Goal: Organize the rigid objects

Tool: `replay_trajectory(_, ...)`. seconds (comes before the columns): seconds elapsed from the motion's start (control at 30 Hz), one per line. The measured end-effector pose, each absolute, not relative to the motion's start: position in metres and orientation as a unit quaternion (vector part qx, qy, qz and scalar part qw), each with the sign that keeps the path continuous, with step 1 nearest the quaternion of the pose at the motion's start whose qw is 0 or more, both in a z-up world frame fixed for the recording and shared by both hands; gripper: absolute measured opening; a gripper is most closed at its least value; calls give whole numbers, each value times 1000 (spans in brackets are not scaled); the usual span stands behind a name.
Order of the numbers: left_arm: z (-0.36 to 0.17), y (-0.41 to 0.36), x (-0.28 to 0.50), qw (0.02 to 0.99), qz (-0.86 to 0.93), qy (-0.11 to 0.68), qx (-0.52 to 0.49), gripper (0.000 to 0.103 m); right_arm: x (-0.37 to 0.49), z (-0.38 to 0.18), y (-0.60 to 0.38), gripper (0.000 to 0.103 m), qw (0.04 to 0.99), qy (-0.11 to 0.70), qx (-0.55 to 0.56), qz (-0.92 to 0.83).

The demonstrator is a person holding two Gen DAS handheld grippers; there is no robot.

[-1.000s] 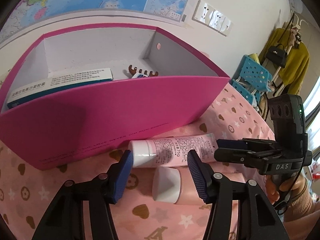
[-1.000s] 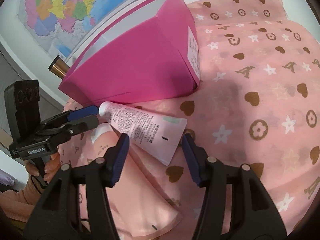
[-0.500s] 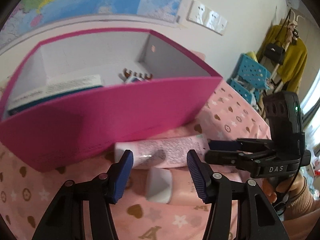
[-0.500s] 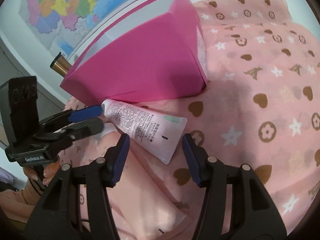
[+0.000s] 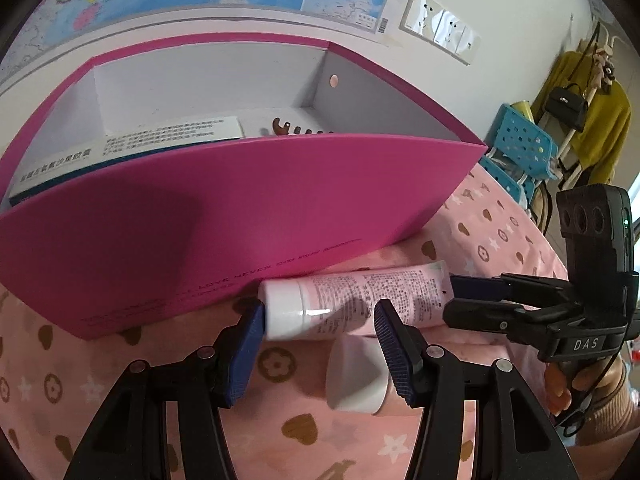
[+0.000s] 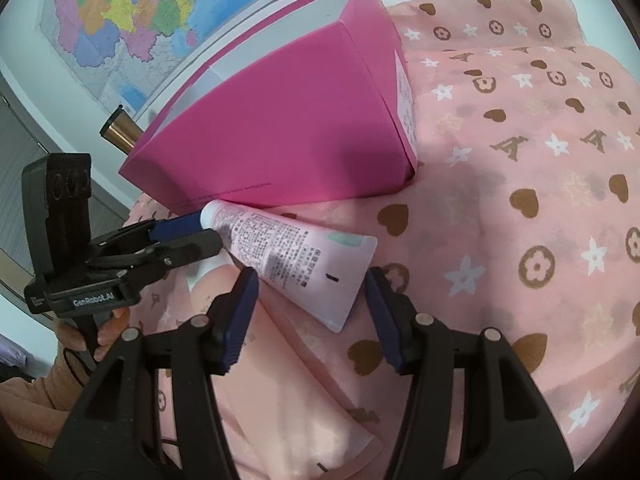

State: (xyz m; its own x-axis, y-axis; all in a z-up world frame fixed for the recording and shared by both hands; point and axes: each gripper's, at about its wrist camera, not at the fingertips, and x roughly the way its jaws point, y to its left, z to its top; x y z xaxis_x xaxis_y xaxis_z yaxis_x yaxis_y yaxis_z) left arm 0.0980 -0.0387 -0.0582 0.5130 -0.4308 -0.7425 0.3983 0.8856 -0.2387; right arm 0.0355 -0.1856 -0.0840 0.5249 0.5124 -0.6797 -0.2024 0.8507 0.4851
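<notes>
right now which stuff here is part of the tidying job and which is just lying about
Part of the job:
pink box
printed tube
plain pink tube
carton in the box

Just lying about:
wall map
blue stool
yellow garment

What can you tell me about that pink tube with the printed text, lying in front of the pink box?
The pink tube is soft-looking plastic with a white screw cap and a flat crimped tail, covered in small dark print. It lies on its side on the patterned cloth, cap close against the pink box. It partly overlaps a second tube. Both grippers flank it, jaws open.
</notes>
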Motion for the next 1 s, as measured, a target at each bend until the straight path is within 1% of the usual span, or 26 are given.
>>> replay_trajectory(0.2, -55, -41, 93, 870, -240, 431, -13, 56, 35, -82, -187, 59, 858, 437, 179, 205)
replay_trajectory(0.43, -48, -42, 86, 871, -242, 427, -15, 56, 30, -68, -185, 59, 869, 425, 159, 197)
replay_trajectory(1.0, 12, -41, 58, 898, -259, 356, -14, 58, 17, -13, -187, 59, 896, 377, 123, 198)
